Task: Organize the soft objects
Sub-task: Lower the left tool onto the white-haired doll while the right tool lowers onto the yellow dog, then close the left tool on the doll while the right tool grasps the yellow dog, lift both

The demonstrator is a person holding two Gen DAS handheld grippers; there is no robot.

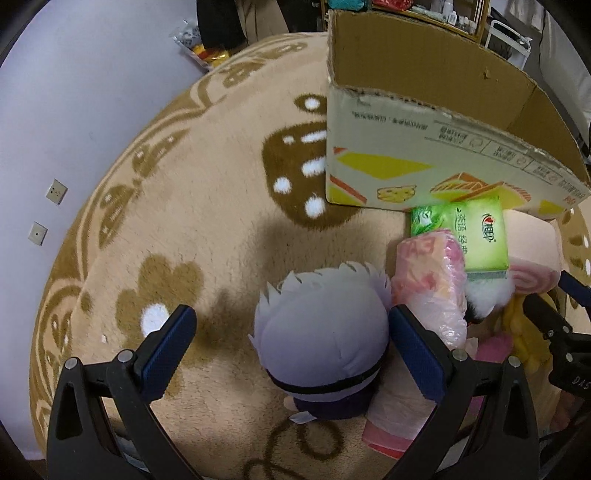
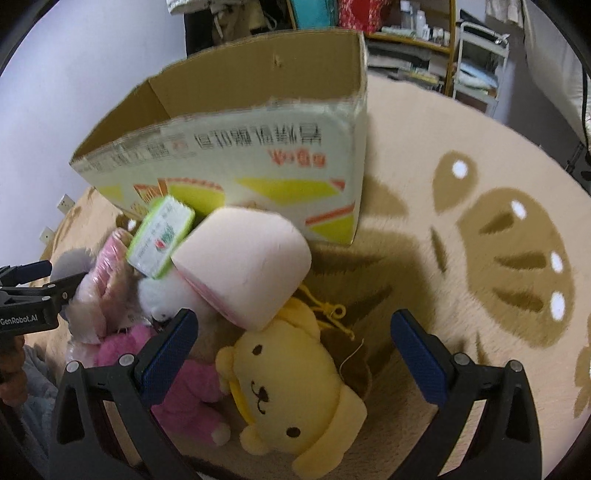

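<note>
Each tool (image 1: 291, 350) (image 2: 295, 350) gapes wide over tan patterned carpet (image 1: 207, 229) — lilac wall (image 1: 74, 92), cluttered shelves (image 2: 417, 33).

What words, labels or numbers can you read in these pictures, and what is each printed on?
"GenRobot.AI": on the left tool's black body.
"DAS", cut off: on the right tool's black body.
Cardboard box: Chinese print, too blurred to read.
Green tissue pack: Chinese print, too small.

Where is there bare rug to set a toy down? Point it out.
Bare rug lies right of the cardboard box and the yellow bear plush; more lies left of the white-haired doll. It is crowded in front of the box, where the green tissue pack, the pink roll cushion and other plush toys pile together.
</note>
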